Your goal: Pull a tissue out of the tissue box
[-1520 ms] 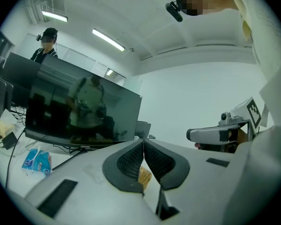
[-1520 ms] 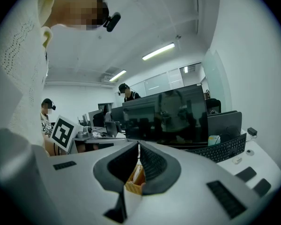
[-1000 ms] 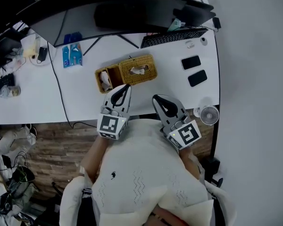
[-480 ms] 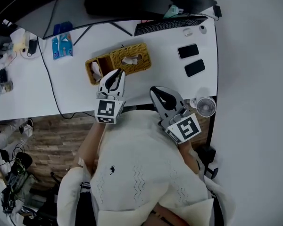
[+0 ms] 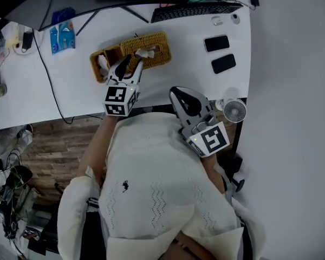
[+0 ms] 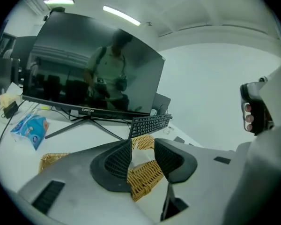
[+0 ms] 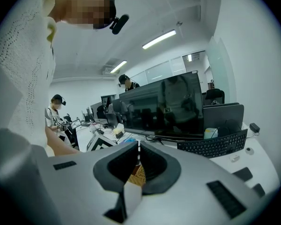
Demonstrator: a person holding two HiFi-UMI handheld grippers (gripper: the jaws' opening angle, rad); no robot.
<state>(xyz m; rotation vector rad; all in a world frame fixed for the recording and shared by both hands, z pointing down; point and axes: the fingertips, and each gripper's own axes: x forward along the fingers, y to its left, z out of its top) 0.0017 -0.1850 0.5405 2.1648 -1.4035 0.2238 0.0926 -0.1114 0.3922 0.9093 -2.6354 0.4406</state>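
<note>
The woven wicker tissue box (image 5: 158,41) lies on the white desk (image 5: 54,91), and a white tissue (image 5: 145,53) pokes up from its top slot. My left gripper (image 5: 129,64) hangs over the box's near edge, just left of the tissue. It is open: in the left gripper view the tissue (image 6: 140,159) and box (image 6: 147,178) show through the gap of the left gripper (image 6: 143,149). My right gripper (image 5: 179,92) stays back at the desk's near edge, close to my body. The right gripper (image 7: 138,156) is shut and holds nothing.
An open wicker compartment (image 5: 99,65) with white contents adjoins the box's left end. A keyboard (image 5: 195,10) and monitor stand lie behind. Two black phones (image 5: 216,43) and a small fan (image 5: 234,111) sit to the right, a blue packet (image 5: 62,34) and a cable to the left.
My left gripper has moved forward from the desk's near edge up to the tissue box. The right gripper has stayed near my body.
</note>
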